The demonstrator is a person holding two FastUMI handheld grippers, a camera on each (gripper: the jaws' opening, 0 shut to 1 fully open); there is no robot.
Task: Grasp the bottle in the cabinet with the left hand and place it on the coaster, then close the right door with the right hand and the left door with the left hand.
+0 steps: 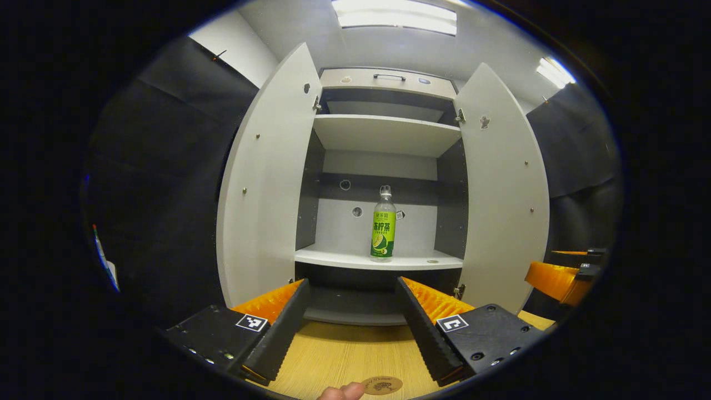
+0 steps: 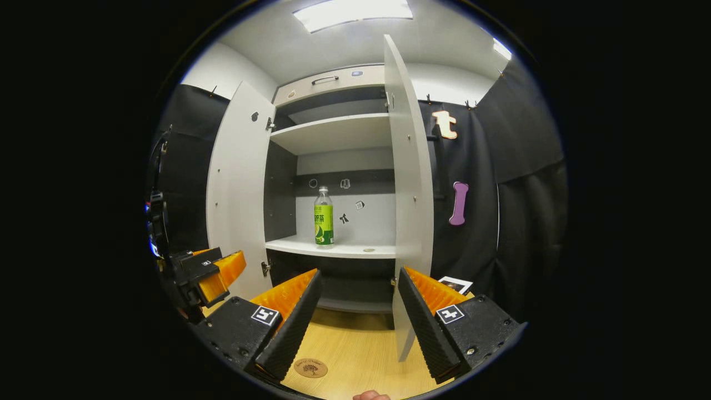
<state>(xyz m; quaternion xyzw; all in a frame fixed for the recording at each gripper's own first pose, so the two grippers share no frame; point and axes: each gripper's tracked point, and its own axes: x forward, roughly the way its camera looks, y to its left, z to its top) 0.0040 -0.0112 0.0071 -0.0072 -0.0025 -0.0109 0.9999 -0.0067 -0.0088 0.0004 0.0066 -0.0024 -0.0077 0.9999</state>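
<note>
A clear bottle (image 1: 383,229) with a green label stands upright on the cabinet's lower shelf (image 1: 377,259), also visible as the bottle (image 2: 323,219) in the right gripper view. Both cabinet doors hang open: left door (image 1: 261,183), right door (image 1: 502,189). My left gripper (image 1: 351,311) is open, well short of the shelf, aimed at the bottle. My right gripper (image 2: 358,305) is open too, close to the edge of the right door (image 2: 408,183). A round brown coaster (image 1: 382,385) lies on the wooden tabletop (image 1: 344,355) below the fingers; the coaster (image 2: 310,368) shows there too.
A fingertip (image 1: 341,392) pokes in beside the coaster. The other gripper (image 1: 561,278) sits at the far right, and the left one (image 2: 211,275) at the left of the right gripper view. An upper shelf (image 1: 383,133) spans the cabinet. A small card (image 2: 455,285) lies right of the cabinet.
</note>
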